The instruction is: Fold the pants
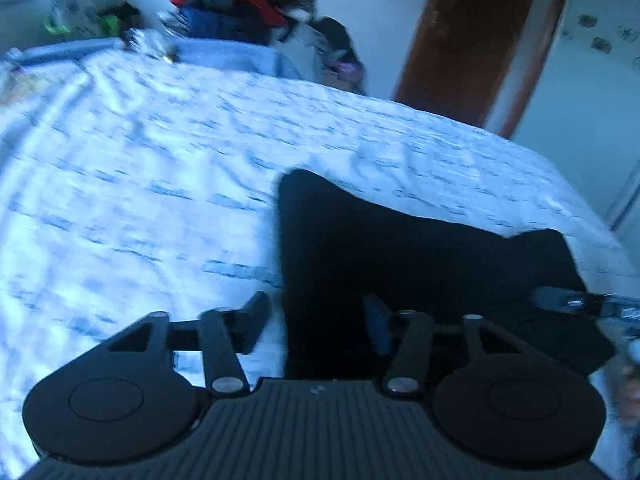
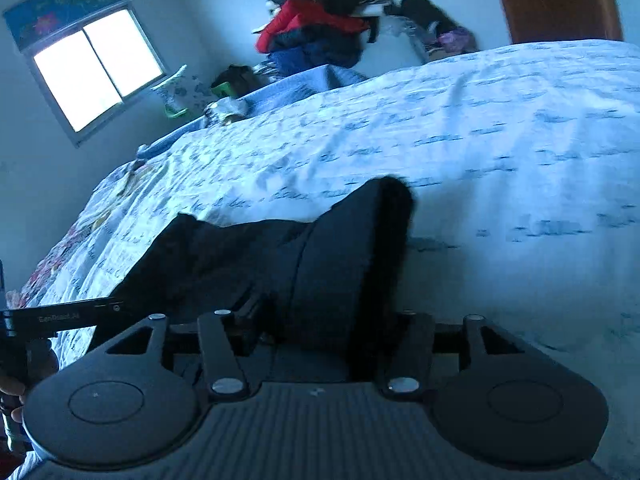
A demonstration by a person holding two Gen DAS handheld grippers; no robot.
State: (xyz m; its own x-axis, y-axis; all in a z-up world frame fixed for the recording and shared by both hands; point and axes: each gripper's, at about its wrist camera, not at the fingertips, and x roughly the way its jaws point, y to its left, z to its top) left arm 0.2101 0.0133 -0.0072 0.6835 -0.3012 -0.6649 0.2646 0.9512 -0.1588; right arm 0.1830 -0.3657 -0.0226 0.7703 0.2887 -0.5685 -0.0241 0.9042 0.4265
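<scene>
Two grippers hover over the black pants [image 1: 400,264] lying bunched on the bed [image 1: 160,184]. The left gripper [image 1: 316,320] has its jaws apart, one finger over the sheet and one over the cloth's edge, nothing clamped. The right gripper [image 2: 320,320] also looks apart with cloth between the jaws, though dark fabric hides the pads, so contact is uncertain. To fold well, I judge each gripper should pinch a clean edge or corner, then draw the cloth flat before laying it over. The left view shows the door [image 1: 480,40] and the pants' spread outline; the right view alone shows the window [image 2: 96,68] and a raised fold [image 2: 360,232].
</scene>
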